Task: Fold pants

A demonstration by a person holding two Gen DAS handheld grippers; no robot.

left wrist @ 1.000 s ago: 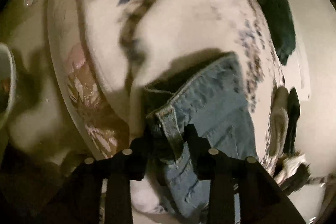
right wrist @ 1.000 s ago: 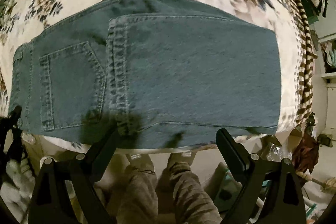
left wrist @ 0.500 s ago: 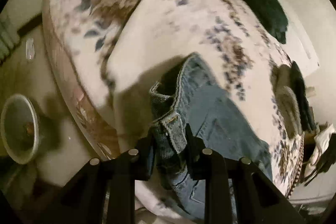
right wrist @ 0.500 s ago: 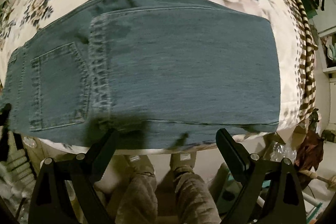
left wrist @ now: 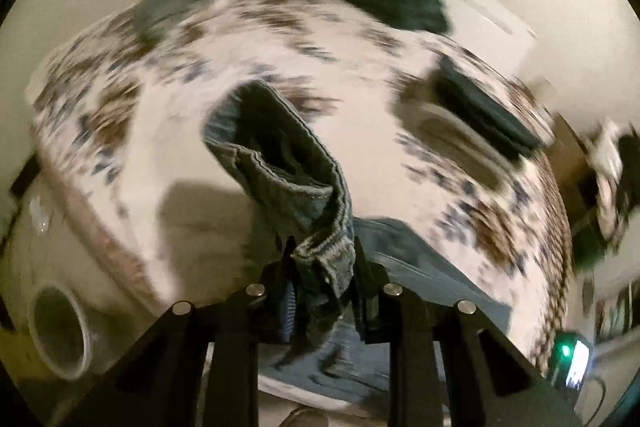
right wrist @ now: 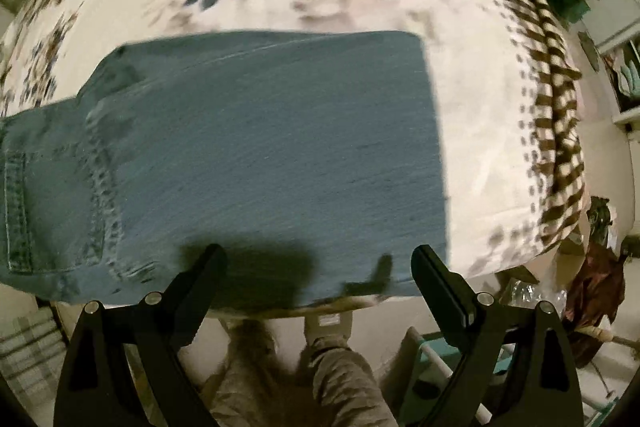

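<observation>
Dim warm indoor light, both views. Heavy motion blur, worst on floral bedspread [left wrist: 192, 75]. Fisheye bends edges, black vignette corners. Hard dark shadow on jeans [right wrist: 280, 147] at bed's near edge.

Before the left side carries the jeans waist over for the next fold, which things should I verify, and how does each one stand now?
1. Left hand-held gripper grips the waistband of the jeans: ok, shut on the denim.
2. Waist end lifted off the floral bedspread: ok, it hangs above the bed.
3. Right hand-held gripper free: ok, open, holding nothing, at the near edge of the jeans.
4. Leg part lies flat: ok, smooth with a straight fold edge on the right.
5. All waist layers caught in the grip: cannot tell, the fabric is bunched and blurred.
6. Landing area free: ok, no other garment lies on the flat denim.
</observation>
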